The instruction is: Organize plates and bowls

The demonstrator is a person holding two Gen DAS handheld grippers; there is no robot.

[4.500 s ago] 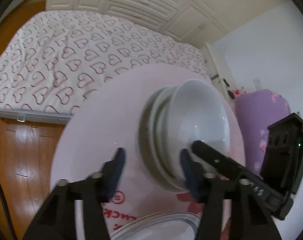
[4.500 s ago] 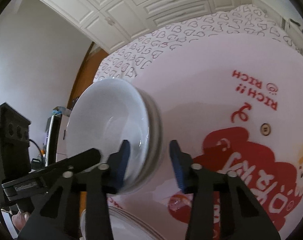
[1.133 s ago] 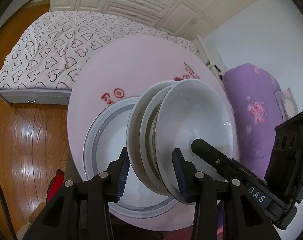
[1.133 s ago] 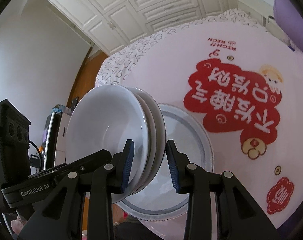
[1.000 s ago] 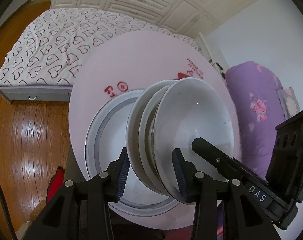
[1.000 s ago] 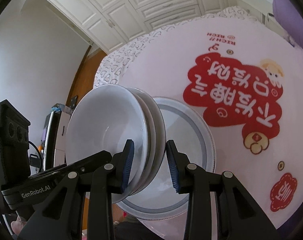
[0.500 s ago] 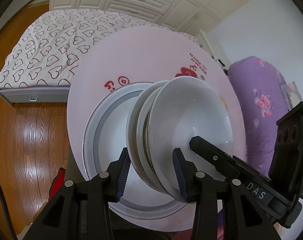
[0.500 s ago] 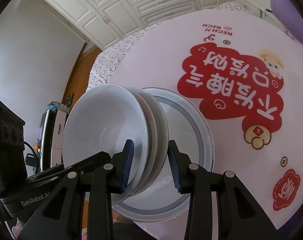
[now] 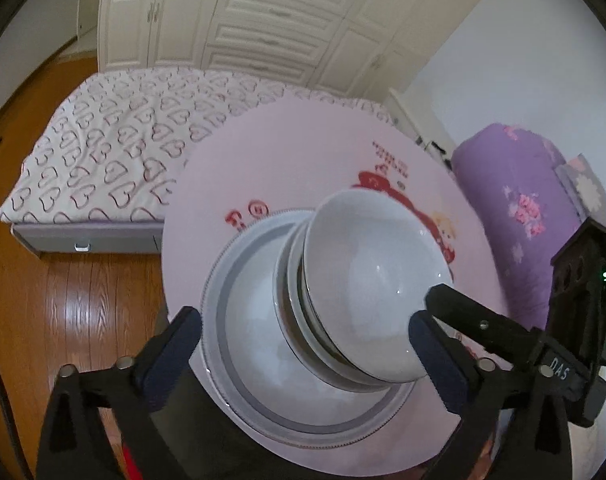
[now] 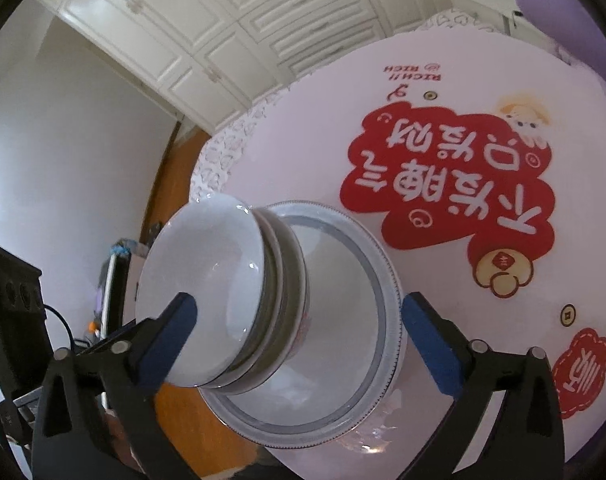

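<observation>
A stack of three white bowls [image 9: 367, 292] sits in the middle of a grey-rimmed white plate [image 9: 239, 320] on the round pink table [image 9: 295, 160]. My left gripper [image 9: 303, 340] is open, its fingers spread wide on either side of the stack and not touching it. In the right wrist view the same bowl stack [image 10: 231, 304] rests on the plate [image 10: 363, 360]. My right gripper [image 10: 299, 340] is open too, its fingers apart on both sides of the bowls.
The plate lies near the table's front edge. The pink tabletop [image 10: 423, 208] carries a red print. A bed with a heart-pattern cover [image 9: 115, 152] stands beyond the table, a purple bundle [image 9: 519, 208] at the right, wooden floor [image 9: 63, 320] below.
Both grippers have opened wide and let go of the bowl stack, which now rests on the plate. Before, each was shut on the stack's rim as it came down over the plate.
</observation>
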